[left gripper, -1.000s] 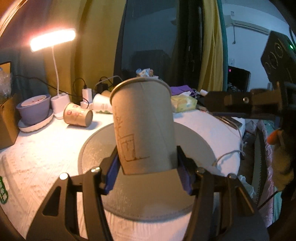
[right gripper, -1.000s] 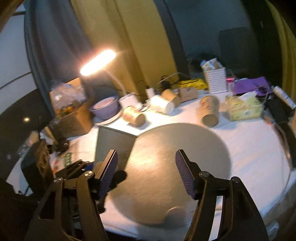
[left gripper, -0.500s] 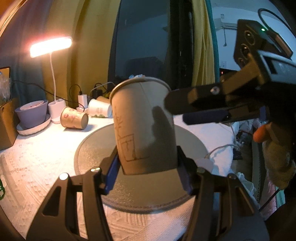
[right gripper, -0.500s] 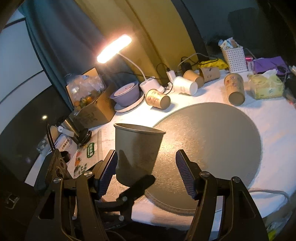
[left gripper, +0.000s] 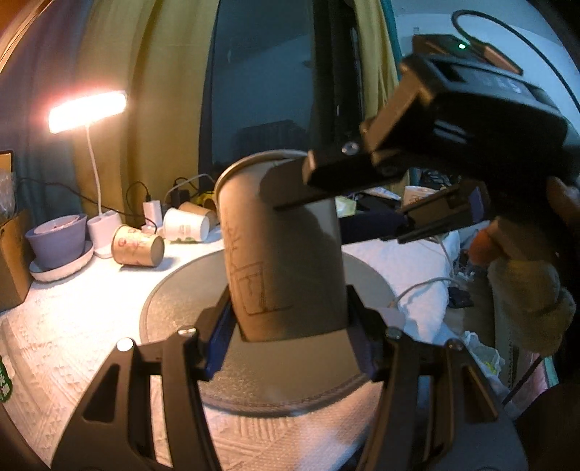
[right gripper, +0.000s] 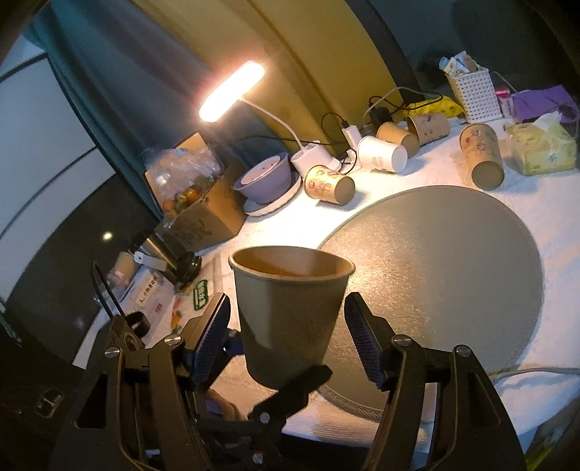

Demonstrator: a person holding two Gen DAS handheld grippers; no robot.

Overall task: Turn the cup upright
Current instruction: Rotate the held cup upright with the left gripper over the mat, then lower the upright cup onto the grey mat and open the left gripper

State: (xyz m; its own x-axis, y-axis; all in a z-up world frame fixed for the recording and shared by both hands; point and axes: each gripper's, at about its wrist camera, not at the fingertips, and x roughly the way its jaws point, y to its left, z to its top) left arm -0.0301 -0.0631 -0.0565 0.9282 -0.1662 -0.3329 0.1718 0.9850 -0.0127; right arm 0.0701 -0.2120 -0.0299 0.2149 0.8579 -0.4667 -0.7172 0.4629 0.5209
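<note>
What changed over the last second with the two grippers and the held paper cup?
The right gripper swung in from beside the table until its open fingers straddle the paper cup, not yet touching. The left gripper stayed clamped on the cup's base, mouth up, above the round grey mat. The lying cups behind stayed put.

Dim room, lit mostly by a warm bar-shaped desk lamp (right gripper: 232,90) on a white bendy neck. Behind it, yellow curtains (left gripper: 145,90) flanking a dark window (left gripper: 261,79), plus a teal curtain (right gripper: 90,72) further left. Below, a counter (right gripper: 551,224) covered in white textured cloth, with a round grey mat (right gripper: 453,261) lying on it. Along the back edge: a purple bowl (right gripper: 262,179) on a white plate, a cardboard box (right gripper: 203,213) stuffed with bags, a white perforated basket (right gripper: 471,94), a yellow tissue pack (right gripper: 543,152), chargers and trailing black cables (right gripper: 333,126). Pale wall (left gripper: 427,21) at the far right.
</note>
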